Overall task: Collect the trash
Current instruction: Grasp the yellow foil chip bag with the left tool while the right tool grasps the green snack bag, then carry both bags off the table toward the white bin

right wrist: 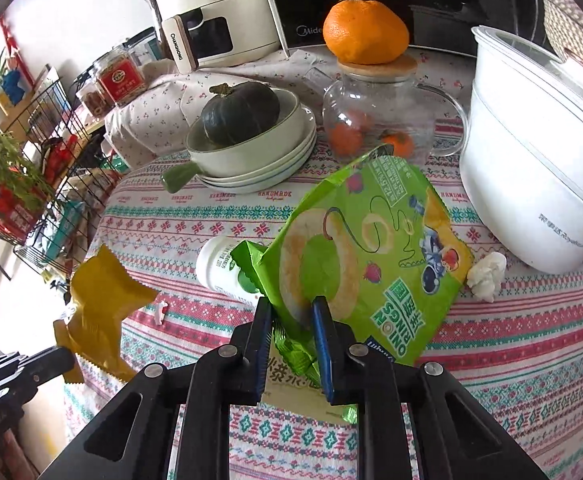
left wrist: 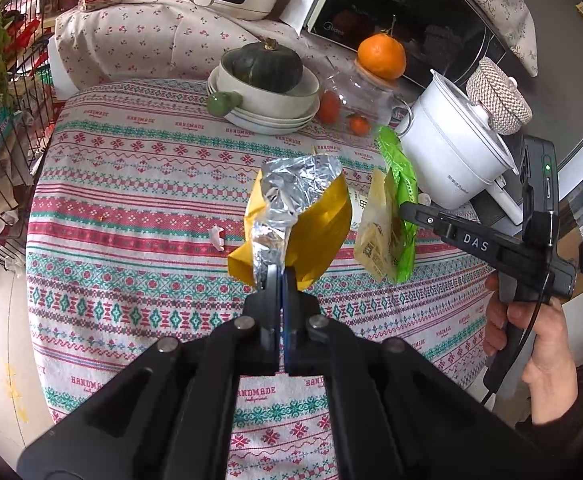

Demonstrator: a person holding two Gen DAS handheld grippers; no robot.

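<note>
1. Clamped jaws of the left gripper (left wrist: 279,276), low in the centre of the left wrist view, pinch the bottom of a yellow foil-lined bag (left wrist: 295,224), which stands up off the patterned tablecloth (left wrist: 131,184).
2. At right in that view, a hand (left wrist: 539,344) grips the handle of the right gripper (left wrist: 405,210), angled up-left.
3. In the right wrist view, the right gripper's pads (right wrist: 323,340) pinch the lower edge of a green onion-rings bag (right wrist: 371,248), tilted above the cloth.
4. A white bottle (right wrist: 221,268) lies behind it; a tissue wad (right wrist: 487,276) sits right, beside the white pot (right wrist: 531,176).
</note>
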